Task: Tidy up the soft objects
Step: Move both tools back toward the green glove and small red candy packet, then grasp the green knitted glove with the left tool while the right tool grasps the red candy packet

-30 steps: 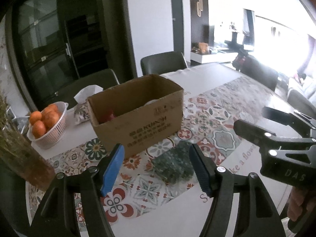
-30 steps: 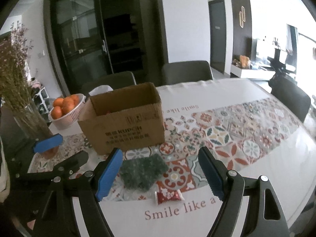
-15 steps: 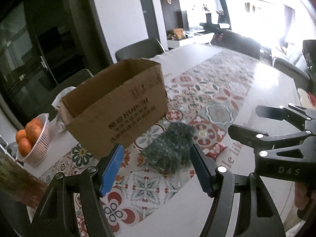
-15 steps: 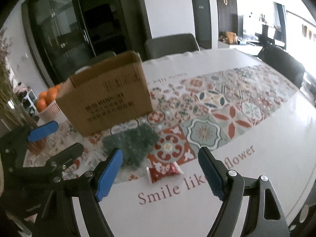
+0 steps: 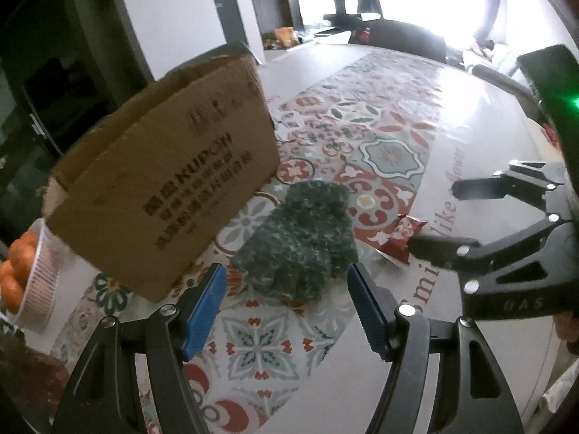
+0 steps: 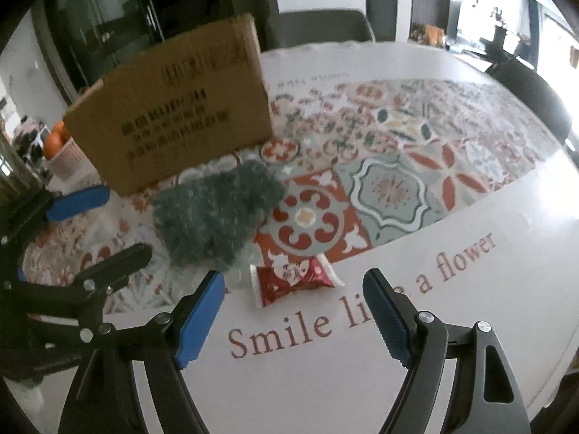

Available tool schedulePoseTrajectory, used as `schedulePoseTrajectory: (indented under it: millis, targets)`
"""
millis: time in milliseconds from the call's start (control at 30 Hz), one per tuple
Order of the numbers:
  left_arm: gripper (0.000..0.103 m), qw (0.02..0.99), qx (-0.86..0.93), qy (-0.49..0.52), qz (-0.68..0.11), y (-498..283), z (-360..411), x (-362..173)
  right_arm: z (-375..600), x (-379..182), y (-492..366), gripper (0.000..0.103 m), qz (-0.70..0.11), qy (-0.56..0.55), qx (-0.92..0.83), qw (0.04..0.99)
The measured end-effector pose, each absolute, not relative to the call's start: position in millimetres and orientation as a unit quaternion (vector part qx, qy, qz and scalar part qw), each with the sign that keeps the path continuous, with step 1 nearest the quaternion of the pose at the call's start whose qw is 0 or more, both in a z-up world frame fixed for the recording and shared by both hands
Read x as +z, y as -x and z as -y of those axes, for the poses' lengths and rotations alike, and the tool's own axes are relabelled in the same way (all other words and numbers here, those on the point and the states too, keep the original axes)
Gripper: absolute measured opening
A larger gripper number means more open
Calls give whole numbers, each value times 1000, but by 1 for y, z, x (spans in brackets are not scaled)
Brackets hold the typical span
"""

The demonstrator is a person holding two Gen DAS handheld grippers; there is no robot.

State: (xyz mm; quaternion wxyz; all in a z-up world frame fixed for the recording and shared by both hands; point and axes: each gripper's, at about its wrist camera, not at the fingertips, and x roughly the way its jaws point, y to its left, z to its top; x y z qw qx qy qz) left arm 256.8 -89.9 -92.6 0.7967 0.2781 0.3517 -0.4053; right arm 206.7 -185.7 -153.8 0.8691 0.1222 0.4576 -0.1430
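left wrist view: both jaws open and empty; left gripper (image 5: 286, 303) over glove (image 5: 300, 242) may bump box (image 5: 163, 184), right gripper (image 6: 293, 314) may pinch only the slippery packet (image 6: 293, 282) edge.

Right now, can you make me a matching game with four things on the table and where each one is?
Things:
1. fuzzy green cloth
2. red packet
3. cardboard box
4. oranges

Places:
A. in a white basket beside the box
B. on the white part of the tablecloth, near the word Smile
C. standing behind the fuzzy cloth
D. on the patterned tiles, in front of the box

Pairs: 1-D, 2-B, 3-C, 4-A
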Motion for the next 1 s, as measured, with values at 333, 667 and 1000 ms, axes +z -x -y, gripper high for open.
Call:
schedulePoseTrajectory:
  millis: [333, 667, 1000]
  targets:
    - [75, 758, -456, -259, -387, -289, 111, -115, 193, -180, -220, 80, -498, -128, -131, 848]
    - [80, 744, -460, -269, -403, -302, 137, -136, 205, -193, -227, 80, -501, -143, -126, 844]
    - [83, 751, -447, -273, -403, -307, 148, -149, 203, -194, -230, 80, -484, -113, -124, 859]
